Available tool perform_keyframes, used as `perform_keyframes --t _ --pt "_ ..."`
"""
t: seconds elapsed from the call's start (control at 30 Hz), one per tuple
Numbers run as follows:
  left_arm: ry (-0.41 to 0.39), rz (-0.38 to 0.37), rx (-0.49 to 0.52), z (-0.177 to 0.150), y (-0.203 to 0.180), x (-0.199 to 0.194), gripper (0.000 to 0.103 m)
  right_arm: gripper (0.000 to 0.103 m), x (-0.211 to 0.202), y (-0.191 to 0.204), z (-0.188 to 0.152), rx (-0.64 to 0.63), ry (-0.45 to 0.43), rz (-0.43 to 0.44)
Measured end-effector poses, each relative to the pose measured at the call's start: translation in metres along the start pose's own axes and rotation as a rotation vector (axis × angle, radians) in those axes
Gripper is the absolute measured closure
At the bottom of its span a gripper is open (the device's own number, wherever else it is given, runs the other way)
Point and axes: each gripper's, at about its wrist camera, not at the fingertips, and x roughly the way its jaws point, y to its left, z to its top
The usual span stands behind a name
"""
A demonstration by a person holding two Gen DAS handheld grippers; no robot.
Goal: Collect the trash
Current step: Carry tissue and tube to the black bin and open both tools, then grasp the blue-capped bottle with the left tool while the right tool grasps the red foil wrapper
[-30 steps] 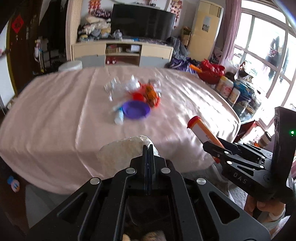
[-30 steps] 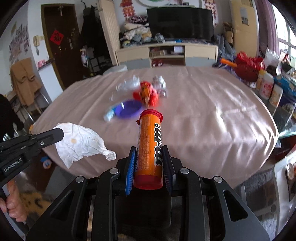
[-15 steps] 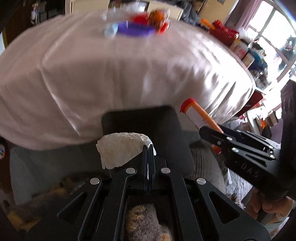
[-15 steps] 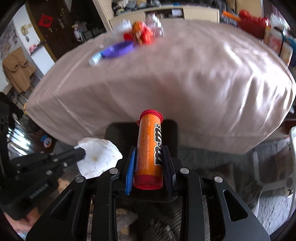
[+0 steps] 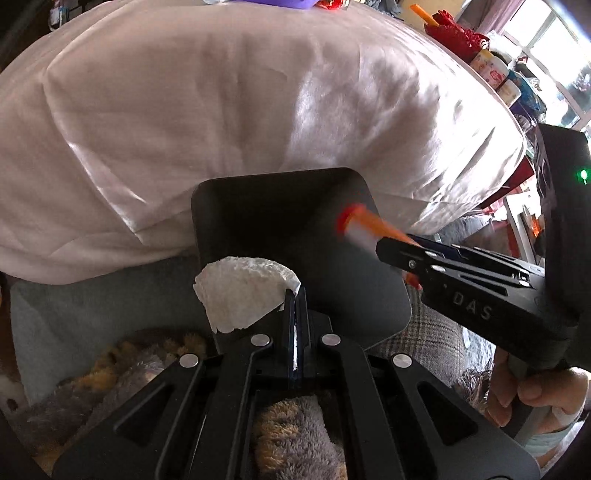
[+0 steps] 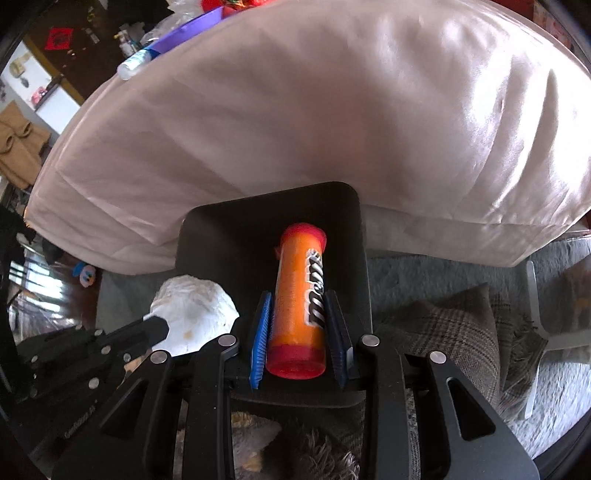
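Note:
A black trash bin [image 5: 295, 221] stands on the floor below the table's edge; it also shows in the right wrist view [image 6: 229, 243]. My left gripper [image 5: 294, 295] is shut on a crumpled white tissue [image 5: 243, 291], held over the bin's near left rim. My right gripper [image 6: 299, 299] is shut on an orange M&M's tube [image 6: 299, 295] with red caps, held over the bin's opening. The tube [image 5: 365, 221] and right gripper [image 5: 395, 251] show from the side in the left wrist view. The tissue [image 6: 192, 314] and left gripper [image 6: 159, 326] show at lower left in the right wrist view.
The table with a pink cloth [image 5: 221, 92] rises just behind the bin. A purple plate [image 6: 184, 31] and a small bottle [image 6: 135, 64] lie on it. A plaid cushion [image 6: 443, 325] and furry slippers [image 5: 291, 435] sit beside the bin.
Both grippers have come down from above the table to the bin below its edge, carrying the tissue and the tube. The tube now hangs over the bin's opening.

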Motion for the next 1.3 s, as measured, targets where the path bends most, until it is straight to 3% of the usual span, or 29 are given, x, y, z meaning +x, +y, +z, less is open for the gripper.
perform_keyframes --t 0.07,0.13,0.2,0.33,0.37,0.57,0.9,1.1,1.3 --pt "0.003 0.0 0.003 0.0 -0.001 0.0 0.102 0.07 -0.001 0.0 0.002 0.005 -0.002 -0.001" --pt "0.006 0.004 0.001 -0.001 0.0 -0.001 0.095 0.053 -0.003 -0.003 0.007 0.011 -0.012 -0.007" --pt "0.004 0.011 -0.006 -0.001 0.002 -0.001 0.075 0.048 -0.007 -0.004 0.009 0.01 -0.029 -0.019" --pt "-0.016 0.035 -0.021 0.0 0.007 -0.008 0.054 0.043 -0.016 -0.008 0.013 0.016 -0.057 -0.035" --pt "-0.019 0.036 -0.026 0.0 0.007 -0.011 0.044 0.041 -0.018 -0.01 0.014 0.017 -0.065 -0.04" --pt "-0.073 0.029 -0.085 0.011 0.018 -0.037 0.009 0.014 -0.047 -0.016 0.024 0.015 -0.151 -0.05" --pt "-0.221 0.116 -0.084 0.051 0.034 -0.099 0.008 0.007 -0.096 -0.016 0.068 -0.022 -0.317 -0.069" --pt "-0.252 0.166 -0.042 0.089 0.04 -0.102 0.008 0.007 -0.095 -0.004 0.106 -0.038 -0.352 -0.054" --pt "-0.288 0.128 -0.031 0.123 0.048 -0.095 0.013 0.007 -0.082 0.012 0.14 -0.044 -0.364 -0.033"
